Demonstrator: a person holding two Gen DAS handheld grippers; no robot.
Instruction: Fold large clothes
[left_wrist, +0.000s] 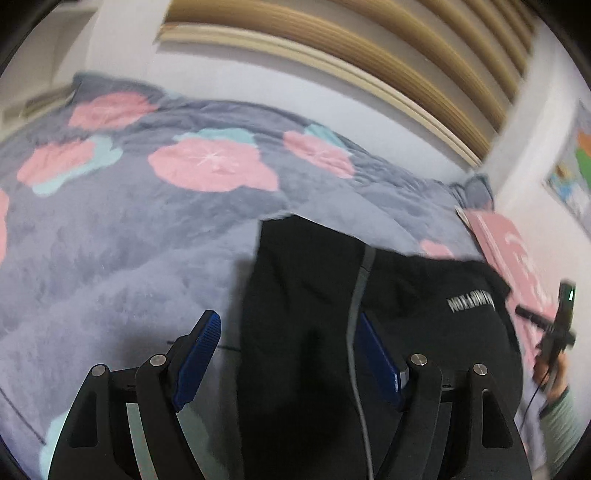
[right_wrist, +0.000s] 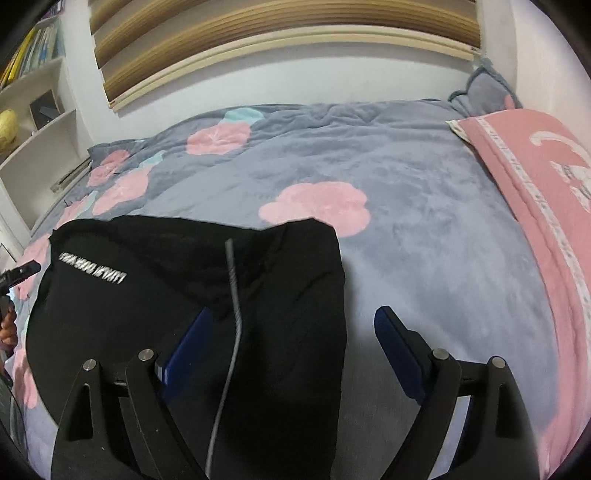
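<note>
Hovering over black garment (left_wrist: 314, 332), half-folded on bed (left_wrist: 110, 258) near front edge. Your left hand-held gripper (left_wrist: 288, 354) and right hand-held gripper (right_wrist: 291, 343): both spread wide, gripping nothing. Next, likely: pinch 2 edges, fold again.

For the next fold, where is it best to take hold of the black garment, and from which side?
Probably at the near edge of the black garment, coming in low from the near side. It lies flat on the grey blanket, so only an edge offers something to pinch. The right gripper and left gripper are open, each straddling a side of it.
</note>
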